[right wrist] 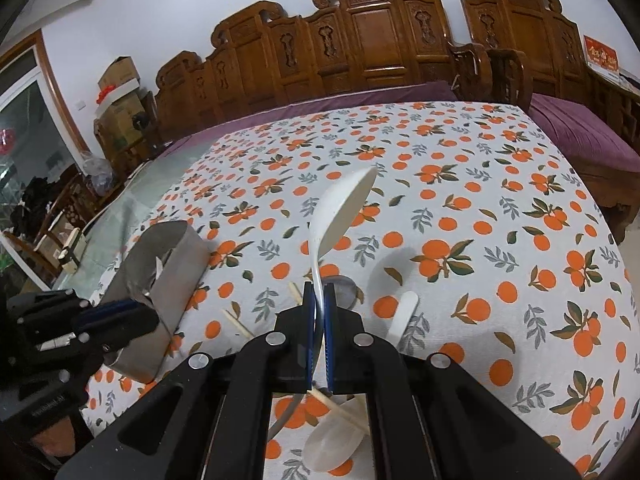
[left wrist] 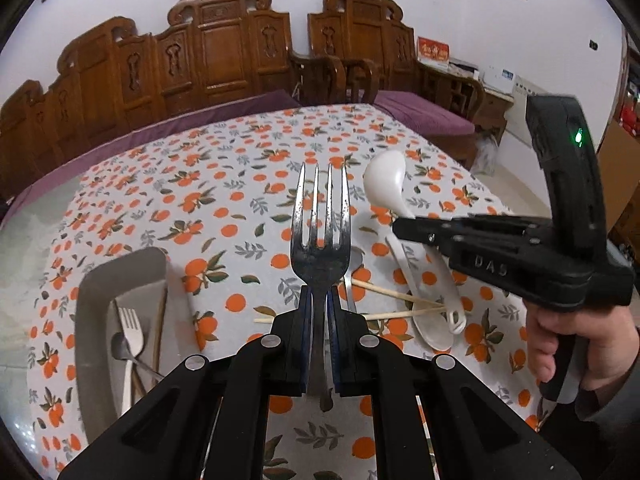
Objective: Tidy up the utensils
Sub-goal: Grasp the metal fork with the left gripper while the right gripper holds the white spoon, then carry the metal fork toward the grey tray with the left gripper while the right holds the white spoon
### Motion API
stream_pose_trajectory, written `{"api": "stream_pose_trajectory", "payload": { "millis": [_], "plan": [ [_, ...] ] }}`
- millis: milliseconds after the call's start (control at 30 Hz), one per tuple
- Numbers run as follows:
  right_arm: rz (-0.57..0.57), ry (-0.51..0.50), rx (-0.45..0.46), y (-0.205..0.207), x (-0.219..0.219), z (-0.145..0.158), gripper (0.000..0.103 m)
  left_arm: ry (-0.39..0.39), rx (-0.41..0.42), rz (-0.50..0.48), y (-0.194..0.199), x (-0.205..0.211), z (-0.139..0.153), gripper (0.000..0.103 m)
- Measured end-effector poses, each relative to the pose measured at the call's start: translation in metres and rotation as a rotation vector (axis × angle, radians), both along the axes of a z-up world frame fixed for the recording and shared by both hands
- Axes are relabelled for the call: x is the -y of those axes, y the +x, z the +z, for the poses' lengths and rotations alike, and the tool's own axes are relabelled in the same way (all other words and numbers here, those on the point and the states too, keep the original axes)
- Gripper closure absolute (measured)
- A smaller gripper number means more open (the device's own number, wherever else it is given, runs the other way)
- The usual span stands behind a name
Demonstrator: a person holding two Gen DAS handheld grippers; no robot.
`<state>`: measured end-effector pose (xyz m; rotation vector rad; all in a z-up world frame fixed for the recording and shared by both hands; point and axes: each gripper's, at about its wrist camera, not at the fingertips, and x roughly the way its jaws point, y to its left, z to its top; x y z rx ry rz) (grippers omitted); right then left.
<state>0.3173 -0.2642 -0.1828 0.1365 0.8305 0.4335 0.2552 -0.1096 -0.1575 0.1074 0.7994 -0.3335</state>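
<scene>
The left gripper (left wrist: 319,300) is clamped on a metal fork (left wrist: 321,236) at the neck; tines point up and forward, and the handle end shows just below the pads. Left of it lies a grey tray (left wrist: 92,300) holding a fork, a spoon and chopsticks — their lower ends are cut off by the gripper body.

The right gripper (right wrist: 319,300) is clamped on the thin handle of a white spoon (right wrist: 344,212), bowl raised ahead. Beneath it lie chopsticks (right wrist: 236,322) and a second white spoon (right wrist: 334,442), both partly hidden by the fingers. Just ahead a metal spoon (right wrist: 343,288) shows only its bowl.

All rest on an orange-print tablecloth (right wrist: 460,200). Beyond stands a carved wooden bench (right wrist: 360,40) — its seat is mostly hidden by the table edge.
</scene>
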Motion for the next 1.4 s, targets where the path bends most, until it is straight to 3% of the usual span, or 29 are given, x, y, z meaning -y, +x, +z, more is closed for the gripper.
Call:
{"api": "stream_pose_trajectory", "payload": {
  "millis": [33,167,300,567,800,1000,1233,1400],
  "plan": [
    [0.005,0.004,0.006,-0.002,-0.001,0.002,0.098,-0.002,0.010,0.002,-0.003,-0.001,0.003,0.103],
    [0.027,0.003,0.023,-0.007,-0.009,0.005,0.098,0.000,0.060,0.003,-0.012,-0.003,0.015,0.103],
    [0.029,-0.010,0.023,-0.009,-0.010,0.005,0.098,0.010,0.047,0.010,-0.007,-0.005,0.013,0.103],
    [-0.002,0.004,0.012,-0.002,0.002,0.002,0.098,0.058,-0.069,0.086,0.041,-0.023,0.002,0.102],
    [-0.004,0.027,0.023,0.004,0.011,0.007,0.098,0.157,-0.162,0.112,0.101,-0.012,-0.020,0.072],
    [-0.011,0.044,0.018,0.006,0.019,0.007,0.098,0.258,-0.251,0.185,0.146,-0.010,-0.054,0.072],
    [-0.003,0.057,0.018,0.006,0.019,0.009,0.098,0.307,-0.325,0.225,0.165,-0.014,-0.077,0.077],
    [0.006,0.055,0.014,0.006,0.016,0.009,0.098,0.290,-0.357,0.228,0.168,-0.016,-0.085,0.078]
  ]
}}
